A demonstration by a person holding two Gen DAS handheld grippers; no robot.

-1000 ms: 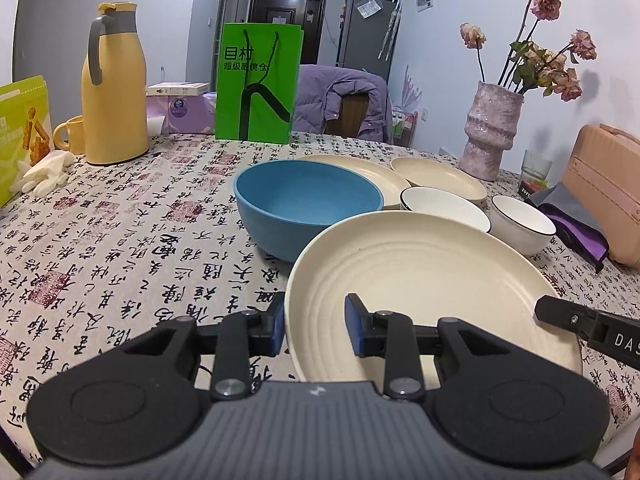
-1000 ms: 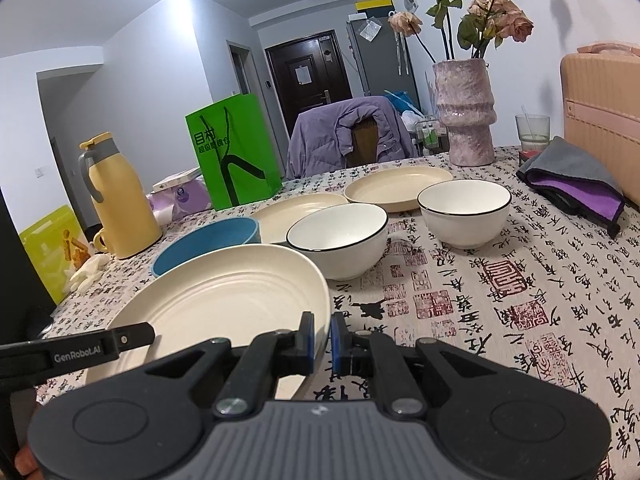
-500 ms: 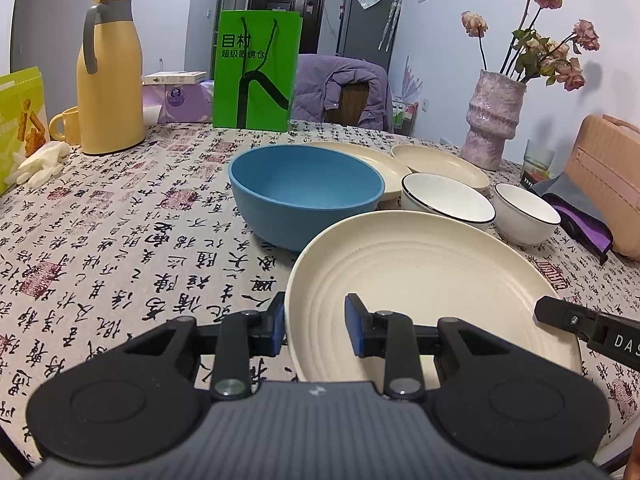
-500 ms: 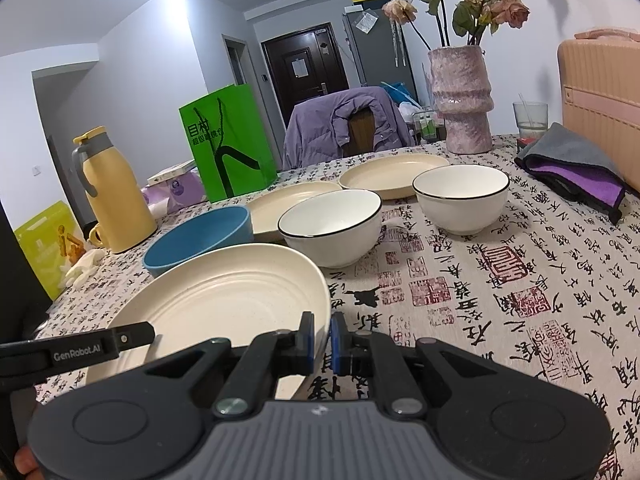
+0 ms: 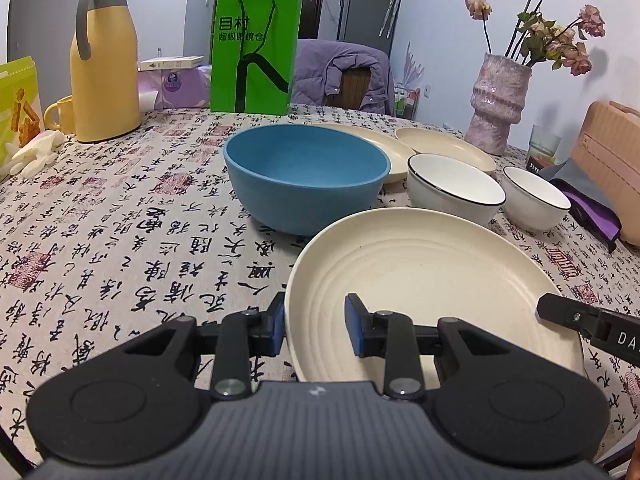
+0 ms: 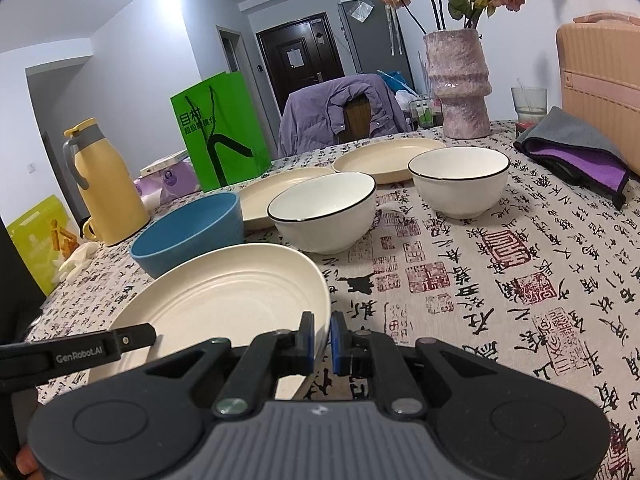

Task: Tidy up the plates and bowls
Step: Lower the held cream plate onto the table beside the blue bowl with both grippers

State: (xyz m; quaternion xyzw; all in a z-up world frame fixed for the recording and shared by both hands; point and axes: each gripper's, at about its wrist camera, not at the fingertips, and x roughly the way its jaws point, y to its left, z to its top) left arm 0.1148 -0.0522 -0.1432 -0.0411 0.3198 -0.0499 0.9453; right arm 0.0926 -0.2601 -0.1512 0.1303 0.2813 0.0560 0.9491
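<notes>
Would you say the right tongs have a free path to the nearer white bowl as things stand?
Probably not yet: the right tongs are shut on the plate's rim, so they are occupied. Otherwise the cloth toward the bowl looks unobstructed.

pink case [image 5: 612, 168] and yellow bag [image 5: 16, 108] cut off by edge.

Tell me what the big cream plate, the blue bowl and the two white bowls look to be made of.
Cream plate: matte, faintly speckled, ringed; probably wheat-straw plastic or melamine. Blue bowl: same dull, thick-walled look, likely the same. White bowls: glossy glaze with thin black rims, probably ceramic.
</notes>
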